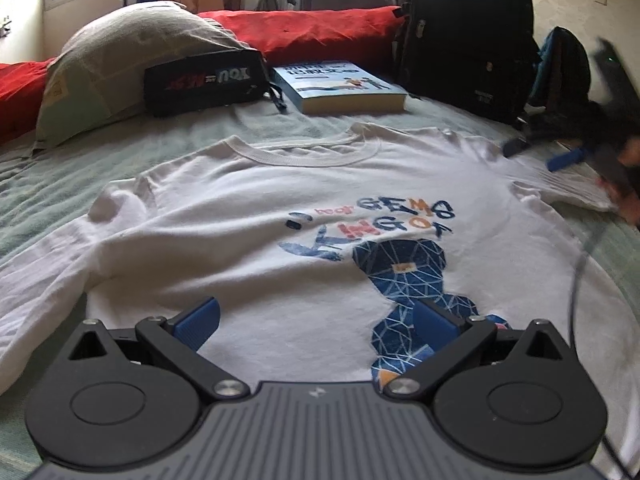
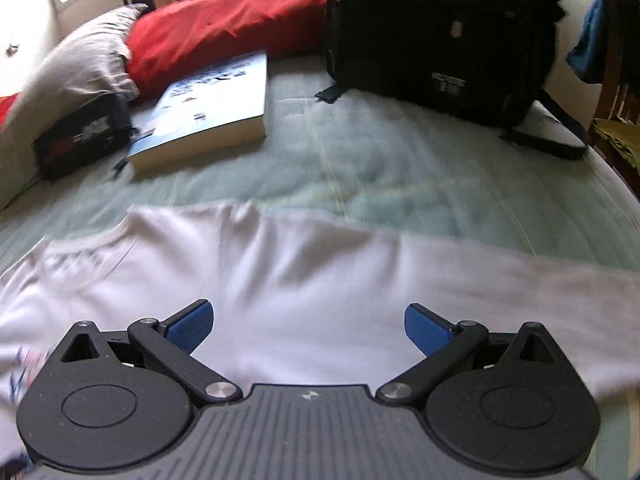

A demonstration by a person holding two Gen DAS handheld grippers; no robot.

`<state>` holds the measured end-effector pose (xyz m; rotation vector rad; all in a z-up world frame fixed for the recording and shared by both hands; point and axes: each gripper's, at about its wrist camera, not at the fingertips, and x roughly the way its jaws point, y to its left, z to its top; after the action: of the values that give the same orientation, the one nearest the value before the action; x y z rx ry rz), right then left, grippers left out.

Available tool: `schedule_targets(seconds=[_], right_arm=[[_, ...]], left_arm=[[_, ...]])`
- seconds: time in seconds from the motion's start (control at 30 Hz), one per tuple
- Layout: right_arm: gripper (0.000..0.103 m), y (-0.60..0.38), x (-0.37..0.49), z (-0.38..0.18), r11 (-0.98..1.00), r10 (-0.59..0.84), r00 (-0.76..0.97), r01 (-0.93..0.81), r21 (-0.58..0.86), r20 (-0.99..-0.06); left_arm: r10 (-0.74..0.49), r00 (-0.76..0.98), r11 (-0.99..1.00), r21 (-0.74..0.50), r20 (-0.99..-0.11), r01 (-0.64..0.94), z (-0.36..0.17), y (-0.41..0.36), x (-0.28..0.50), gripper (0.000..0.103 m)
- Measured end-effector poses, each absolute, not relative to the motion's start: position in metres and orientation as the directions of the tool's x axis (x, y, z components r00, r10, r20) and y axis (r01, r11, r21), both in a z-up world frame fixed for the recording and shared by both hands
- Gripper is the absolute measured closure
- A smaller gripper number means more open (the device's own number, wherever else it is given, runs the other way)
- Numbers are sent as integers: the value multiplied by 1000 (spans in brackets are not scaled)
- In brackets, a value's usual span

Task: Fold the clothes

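A white long-sleeved T-shirt [image 1: 248, 216] with a blue bear print and coloured lettering lies spread face up on the green bedspread, collar toward the far side. My left gripper [image 1: 316, 320] hovers open above the shirt's lower chest, nothing between its blue pads. In the left wrist view the right gripper [image 1: 544, 156] shows blurred at the right edge, over the shirt's right shoulder and sleeve. In the right wrist view my right gripper [image 2: 310, 328] is open above the shirt [image 2: 320, 276] near the shoulder, with the collar to its left.
Beyond the shirt lie a thick blue-covered book [image 1: 340, 88], a black pouch [image 1: 204, 80] and a grey pillow [image 1: 120, 60]. A red bolster [image 1: 312, 28] runs along the back. A black backpack [image 1: 468, 32] stands at the far right. The bed's right edge [image 2: 608, 160] is close.
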<state>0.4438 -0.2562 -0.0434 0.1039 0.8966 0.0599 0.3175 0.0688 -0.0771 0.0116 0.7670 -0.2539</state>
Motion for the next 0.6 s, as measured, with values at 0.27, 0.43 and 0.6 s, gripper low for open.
schedule_targets(seconds=[0.27,0.43,0.6], right_arm=[[0,-216,301,-39,962,263,686,-240,130,-679],[0,-187,262,-61,924,292,641,-381,36,-710],[0,-183,244,-84,918,286,651,-398,6,-703]], left_arm=[[-159,665,975,-11,-730,222,-84,54,322,1],[-47,703,978,110,-710,177,-67,46,299,1],[-45,757,978,127,-652,167,-50,35,261,1]])
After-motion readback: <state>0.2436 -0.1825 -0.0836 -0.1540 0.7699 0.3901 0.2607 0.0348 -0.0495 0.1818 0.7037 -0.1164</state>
